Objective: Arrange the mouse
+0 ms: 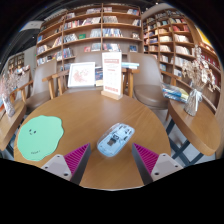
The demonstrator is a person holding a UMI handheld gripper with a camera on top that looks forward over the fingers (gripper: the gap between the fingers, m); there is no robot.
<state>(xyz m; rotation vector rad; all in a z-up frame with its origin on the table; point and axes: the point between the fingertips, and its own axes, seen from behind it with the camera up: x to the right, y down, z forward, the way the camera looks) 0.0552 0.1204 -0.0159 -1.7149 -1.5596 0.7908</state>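
Observation:
A pale blue-and-white mouse (115,139) lies on the round wooden table (150,120), just ahead of my fingers and between their lines, nearer the left one. A light green mouse mat (40,137) lies on the table to the left of the mouse, apart from it. My gripper (112,158) is open, with a wide gap between the magenta pads; the left pad (75,158) and the right pad (148,156) touch nothing. The mouse rests on the table on its own.
Upright books and a sign (111,76) stand at the table's far side. Chairs (150,85) stand around the table. Bookshelves (95,30) fill the background. A smaller table with items (190,100) is to the right.

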